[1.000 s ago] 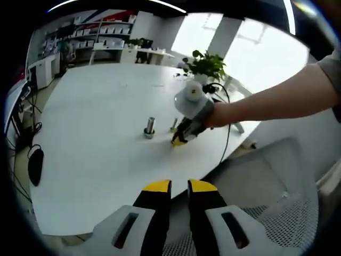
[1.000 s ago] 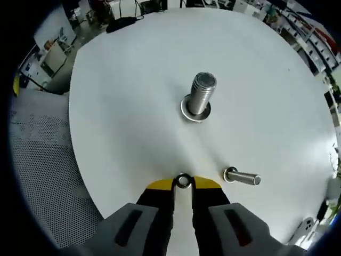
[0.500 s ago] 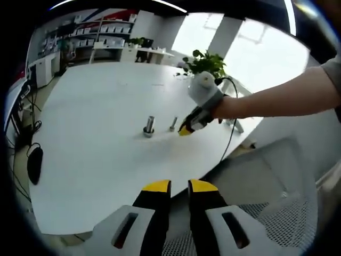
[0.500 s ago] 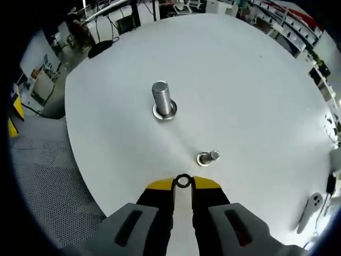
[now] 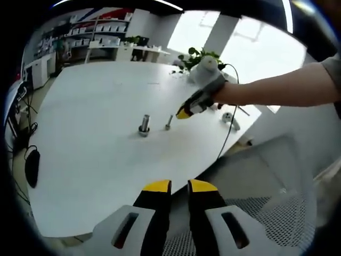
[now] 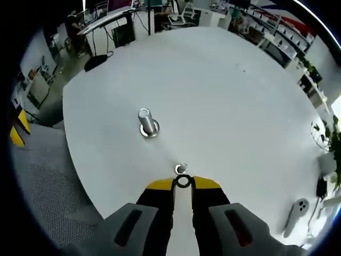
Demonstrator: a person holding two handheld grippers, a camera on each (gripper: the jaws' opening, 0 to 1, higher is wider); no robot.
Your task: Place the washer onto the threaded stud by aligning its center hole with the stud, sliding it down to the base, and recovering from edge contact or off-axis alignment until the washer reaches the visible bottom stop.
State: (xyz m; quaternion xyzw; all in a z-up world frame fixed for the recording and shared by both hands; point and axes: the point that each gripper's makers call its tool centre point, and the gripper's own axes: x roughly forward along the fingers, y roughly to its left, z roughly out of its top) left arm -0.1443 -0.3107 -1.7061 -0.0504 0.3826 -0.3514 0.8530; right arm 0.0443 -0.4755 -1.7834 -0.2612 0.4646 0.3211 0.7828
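Note:
My right gripper (image 6: 183, 183) is shut on a small metal washer (image 6: 183, 181), held flat between the yellow fingertips. Just beyond it stands a thin threaded stud (image 6: 181, 169), seen almost end-on. A thicker stud (image 6: 145, 121) with a washer at its base stands farther left on the white table (image 6: 224, 96). In the left gripper view the right gripper (image 5: 184, 113) hangs above the table, right of the thin stud (image 5: 168, 122) and the thick stud (image 5: 144, 126). My left gripper (image 5: 179, 186) is shut with nothing in it, off the table's near edge.
A white controller (image 6: 294, 213) and a potted plant (image 5: 202, 57) sit near the table's edge. A black mouse (image 5: 32, 166) lies at the left. A grey mesh chair (image 5: 266, 213) stands below the table edge. A cable (image 5: 230, 122) hangs from the right gripper.
My right gripper has risen with the washer and now looks down on the thin stud nearly end-on. The left gripper has hardly moved.

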